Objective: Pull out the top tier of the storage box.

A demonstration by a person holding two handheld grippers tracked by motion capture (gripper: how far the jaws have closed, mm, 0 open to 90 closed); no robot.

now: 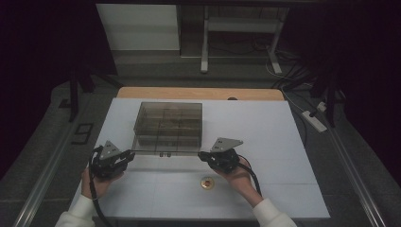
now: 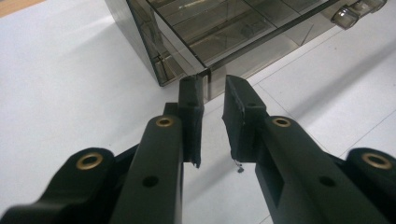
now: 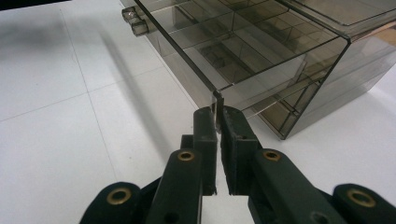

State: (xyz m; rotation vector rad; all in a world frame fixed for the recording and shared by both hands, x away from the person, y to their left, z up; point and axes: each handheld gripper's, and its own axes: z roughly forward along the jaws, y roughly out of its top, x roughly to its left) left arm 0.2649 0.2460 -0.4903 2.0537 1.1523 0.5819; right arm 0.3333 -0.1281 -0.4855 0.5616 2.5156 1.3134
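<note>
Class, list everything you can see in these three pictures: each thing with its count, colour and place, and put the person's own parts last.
box: one, smoky clear plastic with dividers, mid-table, lid partly raised
disc: one, small, brass-coloured, on the table near the front edge
table: one, white top with a wooden strip at the far edge
power strip: one, white, on the floor to the right
desk frame: one, white, beyond the table
left gripper: one, black, at the lid's left front corner, jaws apart
right gripper: one, black, jaws closed on the lid's right front corner
hands: two, in white sleeves, at the bottom of the high view
</note>
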